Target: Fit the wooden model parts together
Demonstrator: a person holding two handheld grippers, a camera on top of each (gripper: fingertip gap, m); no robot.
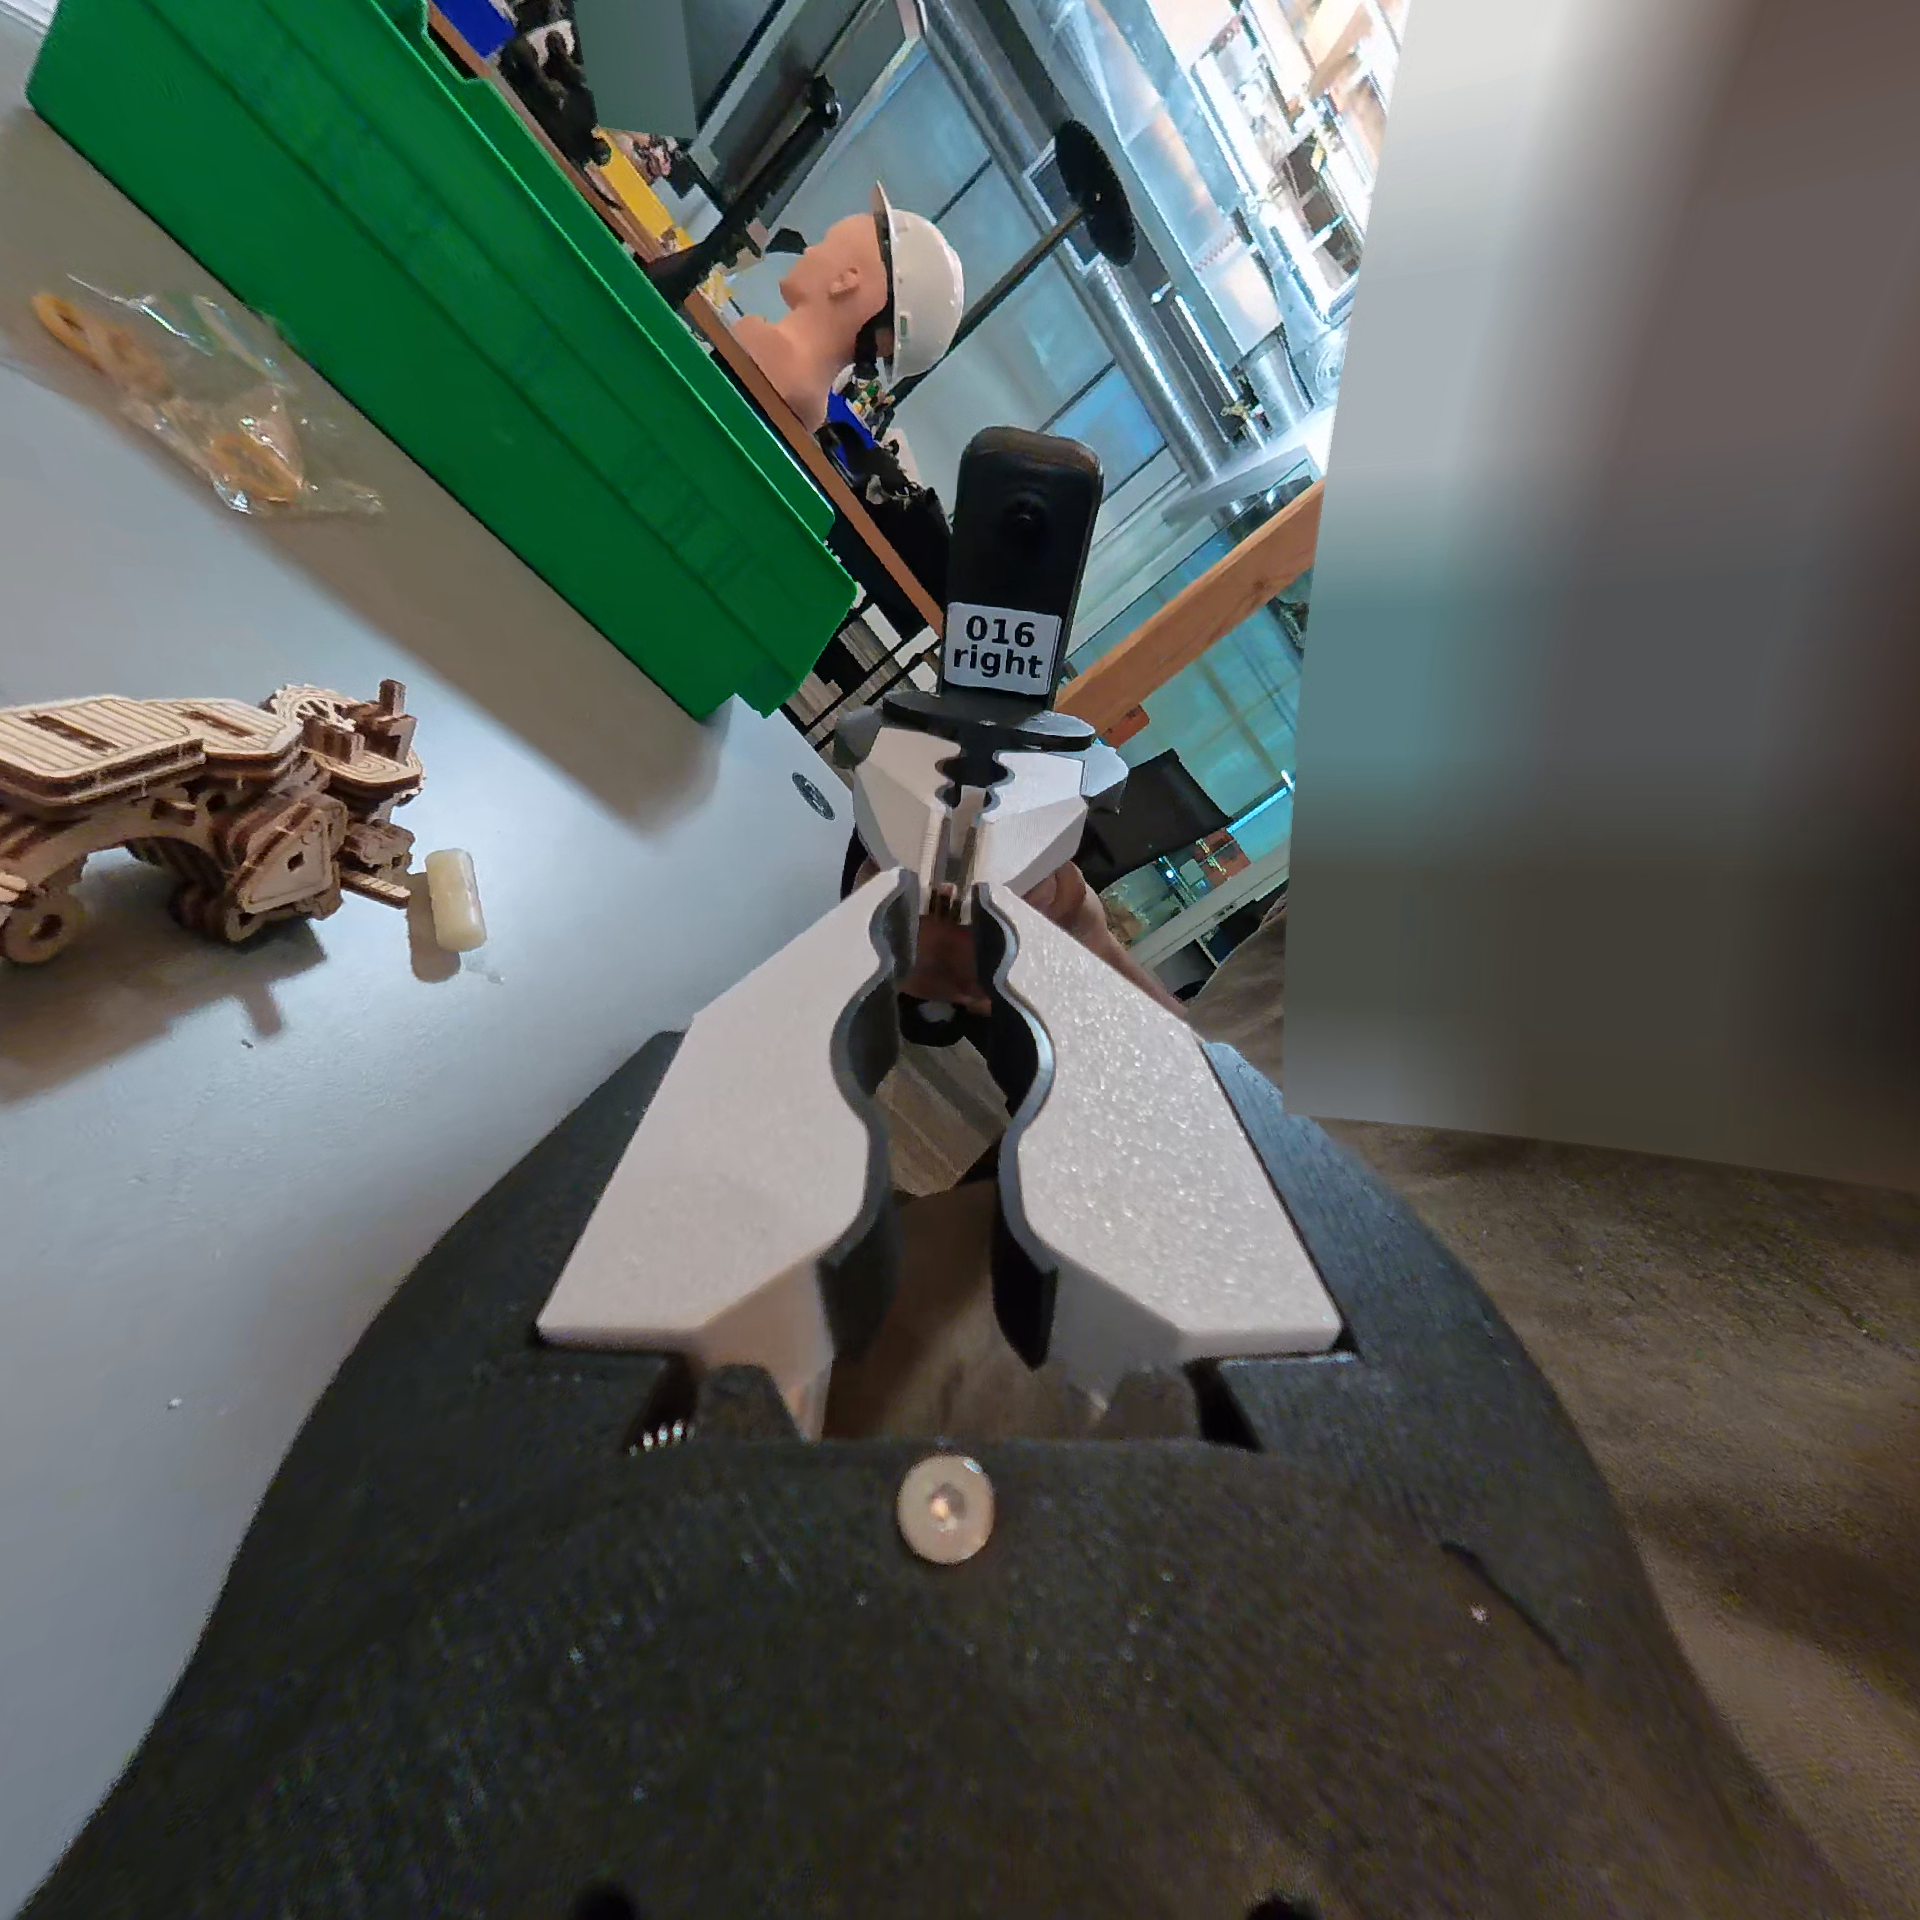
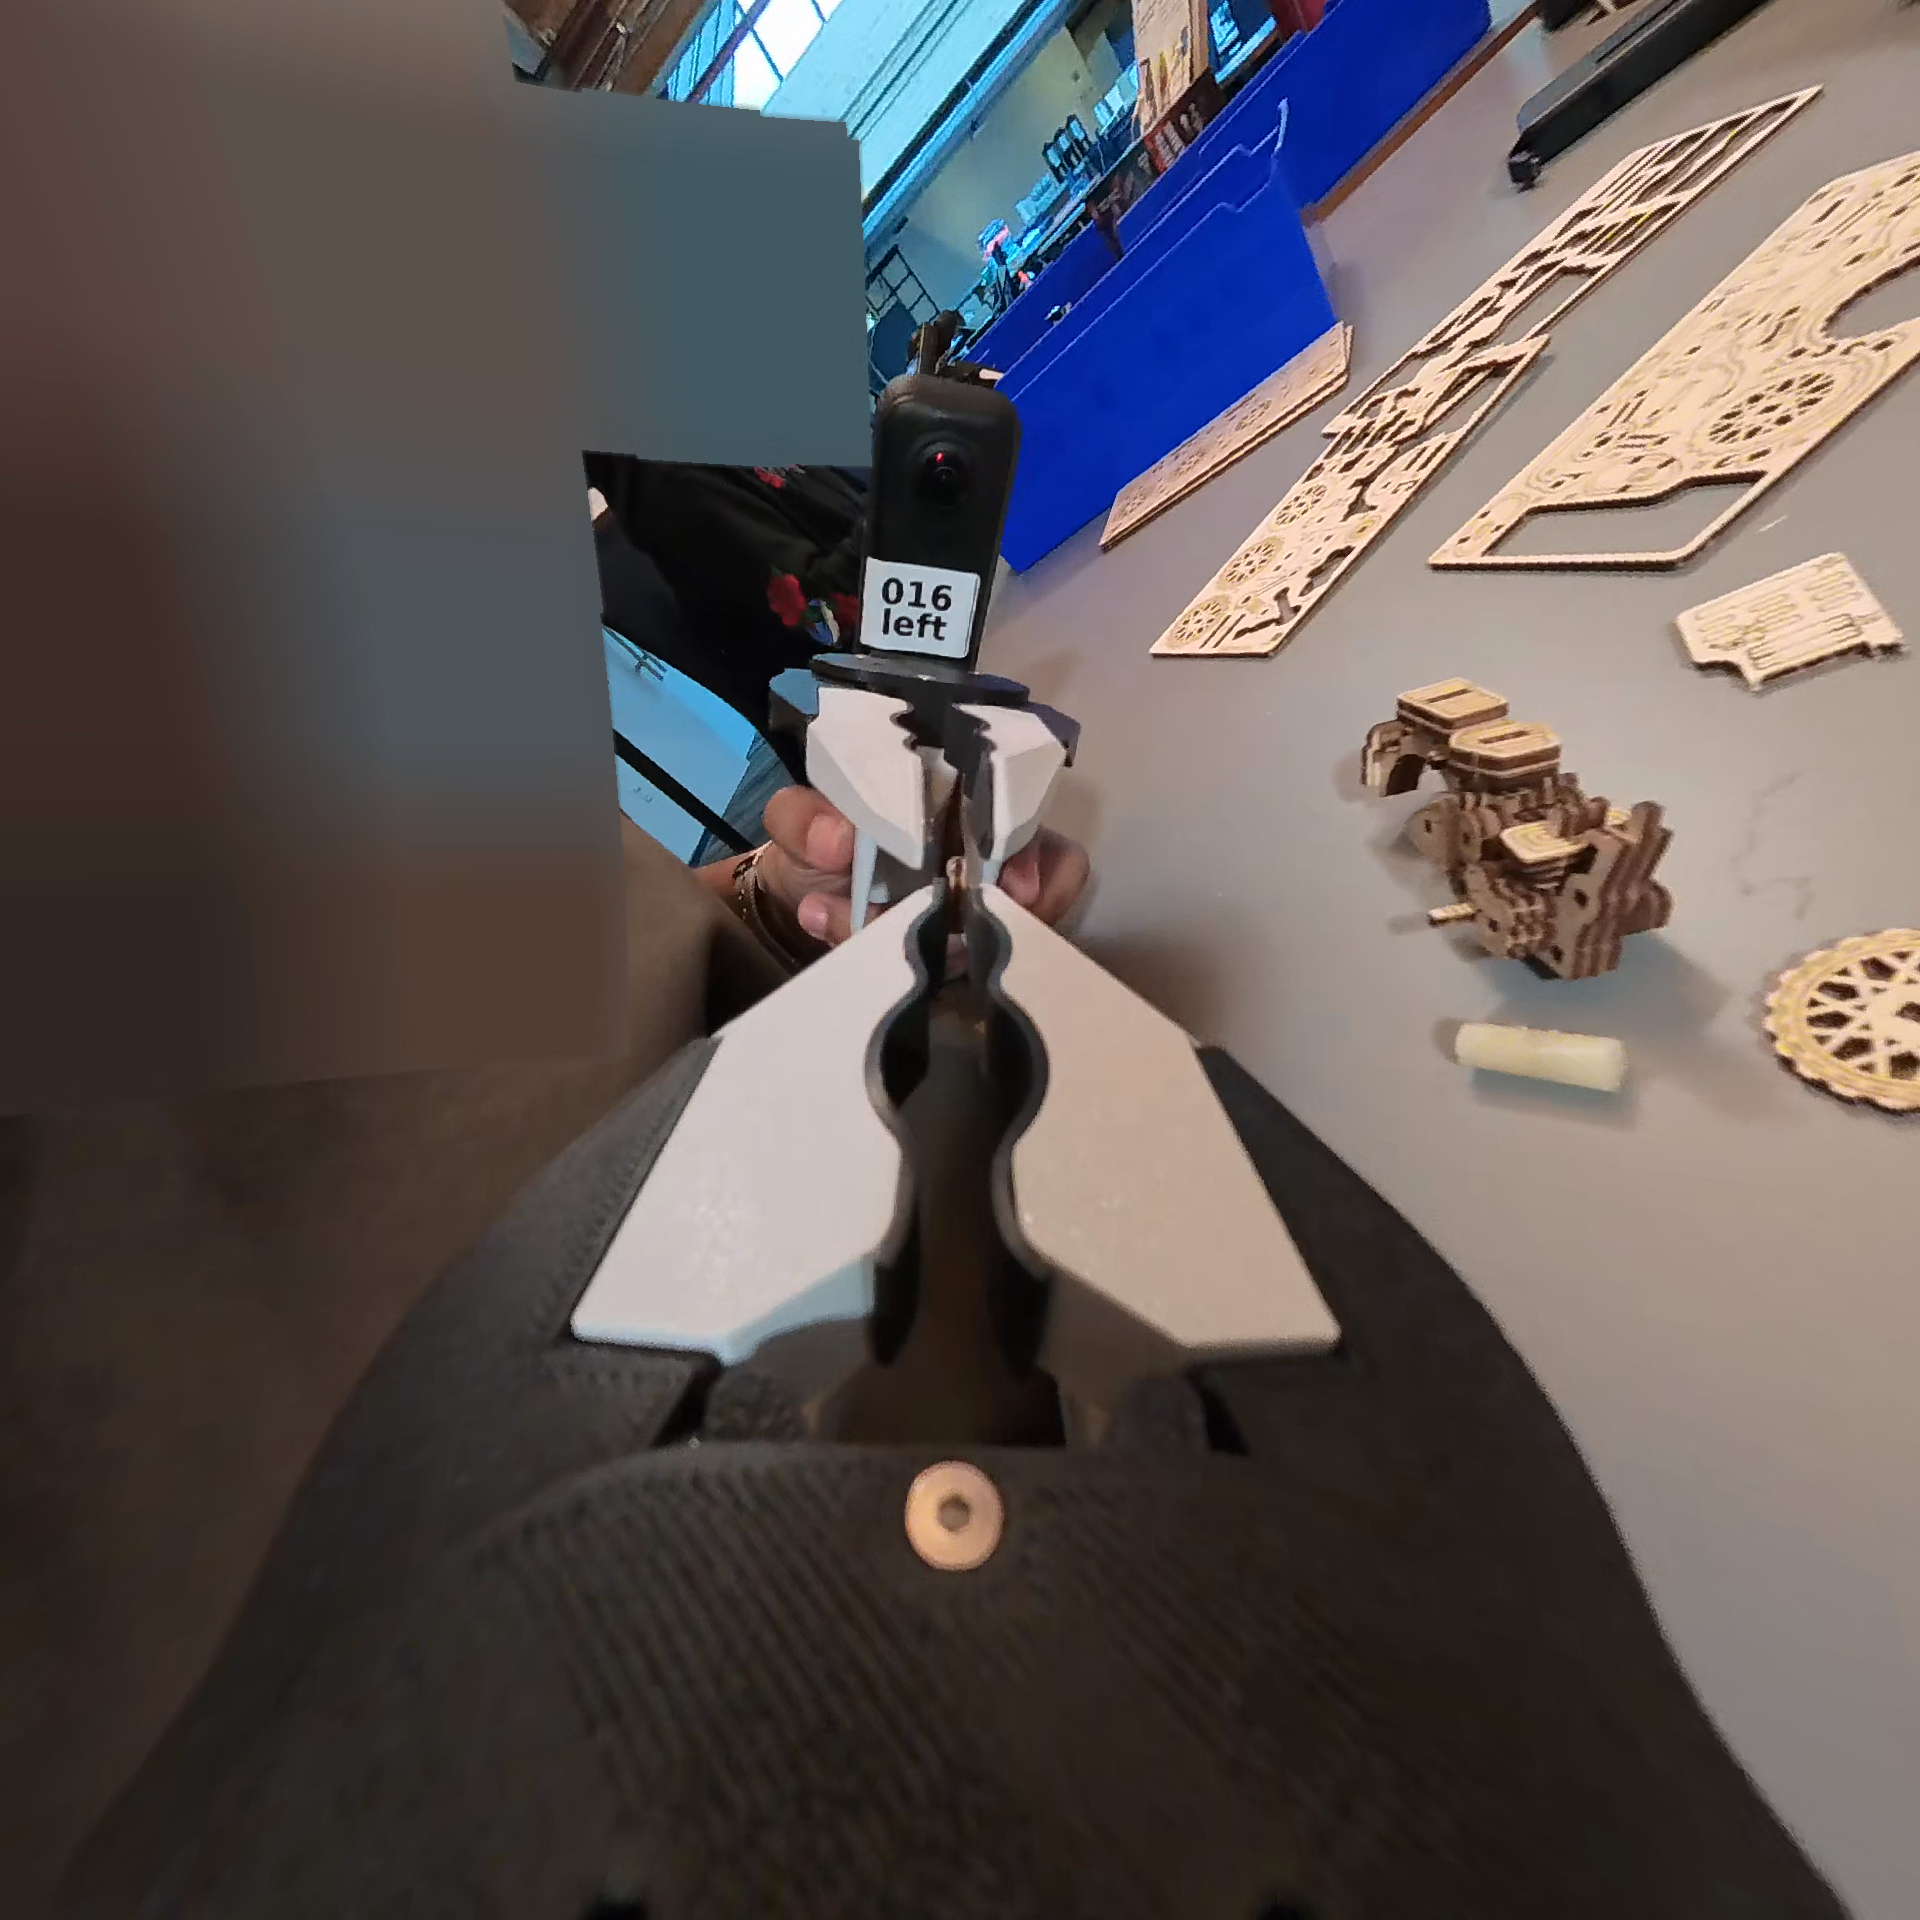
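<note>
In the left wrist view, a clear plastic bag (image 1: pixel 197 400) with small wooden rings in it lies far left on the grey counter (image 1: pixel 312 1195). Below it stands a half-built wooden model (image 1: pixel 197 821), a car-like shape made of thin cut layers. A short cream-coloured stick (image 1: pixel 457 899) lies just beside the model's right end. A long green bin (image 1: pixel 436 332) sits behind them on the counter. In the middle, the left claw (image 1: pixel 943 909) points at the right claw (image 1: pixel 961 831), tip to tip. Both are held up in the air, off the counter's edge. The left claw's white fingers (image 1: pixel 758 1122) are pinched nearly together on a small brown wooden piece (image 1: pixel 940 935). Behind the right claw there is a dummy head in a white hard hat (image 1: pixel 920 286).

In the right wrist view, the right claw (image 2: pixel 954 914) is also squeezed almost closed, with something small and dark at its tip, which looks like the same wooden piece (image 2: pixel 952 883). The left claw (image 2: pixel 940 821) faces it, held by a hand (image 2: pixel 821 862). To the right, a blue bin (image 2: pixel 1164 343) stands on the counter (image 2: pixel 1247 831). Next come flat wooden part sheets (image 2: pixel 1621 384), with many pieces already punched out. Below them sits the wooden model (image 2: pixel 1517 842), then the cream stick (image 2: pixel 1538 1057), and at the far right edge a wooden spoked wheel (image 2: pixel 1849 1018).
</note>
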